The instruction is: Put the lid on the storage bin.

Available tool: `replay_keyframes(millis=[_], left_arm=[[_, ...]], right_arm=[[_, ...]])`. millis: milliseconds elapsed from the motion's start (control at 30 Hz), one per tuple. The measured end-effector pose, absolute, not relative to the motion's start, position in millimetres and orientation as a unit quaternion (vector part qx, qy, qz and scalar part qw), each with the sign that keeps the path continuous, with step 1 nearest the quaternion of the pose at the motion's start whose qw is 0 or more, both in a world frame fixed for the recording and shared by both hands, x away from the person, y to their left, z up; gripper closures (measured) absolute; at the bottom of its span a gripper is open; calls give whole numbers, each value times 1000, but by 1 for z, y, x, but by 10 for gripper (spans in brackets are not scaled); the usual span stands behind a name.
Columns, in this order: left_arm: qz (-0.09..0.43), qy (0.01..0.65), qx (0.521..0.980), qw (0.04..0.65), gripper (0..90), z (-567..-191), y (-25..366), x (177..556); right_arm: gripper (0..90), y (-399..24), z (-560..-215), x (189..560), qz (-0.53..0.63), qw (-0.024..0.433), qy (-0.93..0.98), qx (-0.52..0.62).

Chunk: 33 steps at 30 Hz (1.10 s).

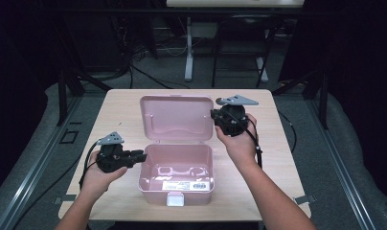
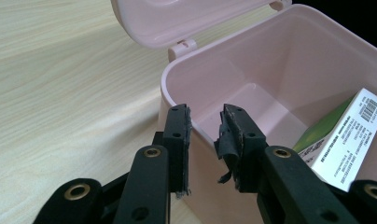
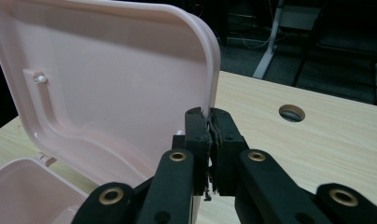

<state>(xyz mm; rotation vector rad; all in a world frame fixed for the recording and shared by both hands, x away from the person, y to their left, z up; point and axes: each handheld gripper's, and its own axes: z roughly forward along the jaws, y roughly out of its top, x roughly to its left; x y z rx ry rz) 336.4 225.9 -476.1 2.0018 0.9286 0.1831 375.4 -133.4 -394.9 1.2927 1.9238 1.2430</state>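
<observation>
- The pink box (image 1: 176, 175) sits mid-counter (image 1: 119, 103), its lid (image 1: 177, 117) standing open behind it.
- The right tongs (image 3: 210, 122) are pinched narrow on the lid's side edge; keep that grip firm and swing along the hinge arc, not sideways.
- The left tongs (image 2: 205, 122) straddle the box's left wall, half-wide, not pressing; steady the box there so it can't slide.
- A carton (image 2: 345, 140) lies inside; watch it.

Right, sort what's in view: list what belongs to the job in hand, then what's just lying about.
In the job:
- pink box, its left wall between the left gripper jaws
- pink lid, up, its edge pinched by the right gripper
- carton with a barcode inside the box

Lying about:
- wooden table
- white table leg beyond
- cables on the floor
</observation>
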Motion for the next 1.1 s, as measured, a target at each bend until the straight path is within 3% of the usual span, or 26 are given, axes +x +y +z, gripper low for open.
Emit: replay_keyframes(millis=[1100], left_arm=[[71,380,805,450,721,-476,226,336]], right_arm=[[871,-138,-398,336,480,274,706,444]])
